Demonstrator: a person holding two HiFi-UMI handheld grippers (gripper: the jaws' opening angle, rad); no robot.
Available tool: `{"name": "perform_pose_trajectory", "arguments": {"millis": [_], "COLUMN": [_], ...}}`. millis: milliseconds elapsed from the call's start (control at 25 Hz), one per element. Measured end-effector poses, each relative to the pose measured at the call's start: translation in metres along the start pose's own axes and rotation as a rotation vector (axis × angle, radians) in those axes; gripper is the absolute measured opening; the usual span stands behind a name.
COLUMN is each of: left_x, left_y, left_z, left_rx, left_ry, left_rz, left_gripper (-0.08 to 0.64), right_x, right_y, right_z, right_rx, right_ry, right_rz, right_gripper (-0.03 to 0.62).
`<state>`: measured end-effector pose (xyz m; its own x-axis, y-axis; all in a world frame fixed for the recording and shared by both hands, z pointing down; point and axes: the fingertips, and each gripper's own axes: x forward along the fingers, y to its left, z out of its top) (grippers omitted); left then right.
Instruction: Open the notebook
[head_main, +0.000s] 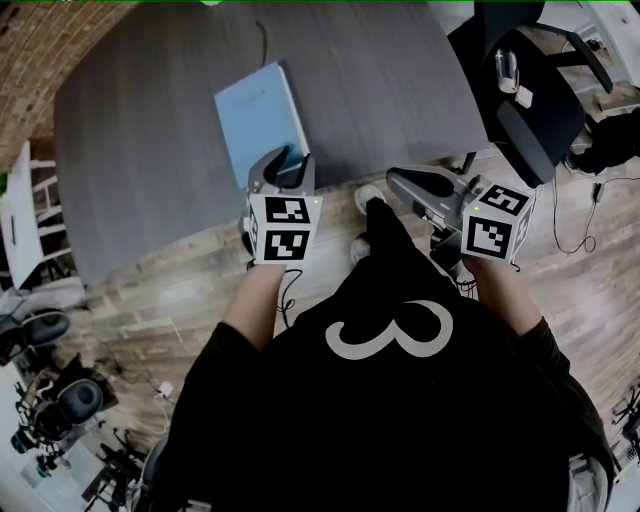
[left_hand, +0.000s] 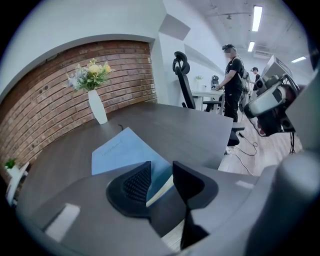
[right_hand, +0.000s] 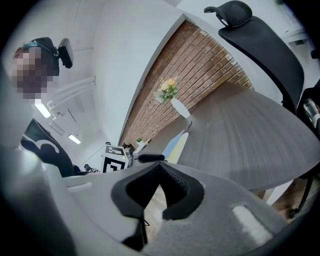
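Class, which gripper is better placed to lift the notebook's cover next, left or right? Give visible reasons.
Left. The left gripper has the blue notebook's near corner between its open fingers; the right gripper, shut, is off the table edge, away from it.

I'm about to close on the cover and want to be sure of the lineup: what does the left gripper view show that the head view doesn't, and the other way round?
Only the left gripper view: the left claw has its jaws apart, with the near corner of the notebook between them. It also shows a vase of flowers by the brick wall.
Only the head view: the marker cubes on both grippers and the person's black shirt.
Both: the blue notebook lying closed on the grey table.
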<state>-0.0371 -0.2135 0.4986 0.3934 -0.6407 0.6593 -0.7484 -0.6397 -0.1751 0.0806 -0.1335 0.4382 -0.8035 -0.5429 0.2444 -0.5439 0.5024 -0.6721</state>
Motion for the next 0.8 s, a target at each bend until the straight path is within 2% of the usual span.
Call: {"name": "perform_pose_trajectory", "arguments": {"millis": [200, 360, 800], "left_x": [-0.01, -0.018, -0.059], "left_y": [0.004, 0.007, 0.04], "left_z": [0.006, 0.012, 0.026], "left_rx": [-0.027, -0.016, -0.044], "left_ry": [-0.03, -0.047, -0.122], "left_rz": [-0.012, -0.012, 0.07], "left_gripper": [0.12, 0.094, 0.044], "right_x": [0.005, 0.006, 0.016], "right_y": [0.01, 0.019, 0.044], "right_z": [0.005, 0.006, 0.014], "right_rx": [-0.018, -0.018, -0.076], "right_ry": [-0.009, -0.005, -0.027], "right_rz": [0.008, 0.009, 0.027], "right_gripper": [0.002, 0.002, 0.002]}}
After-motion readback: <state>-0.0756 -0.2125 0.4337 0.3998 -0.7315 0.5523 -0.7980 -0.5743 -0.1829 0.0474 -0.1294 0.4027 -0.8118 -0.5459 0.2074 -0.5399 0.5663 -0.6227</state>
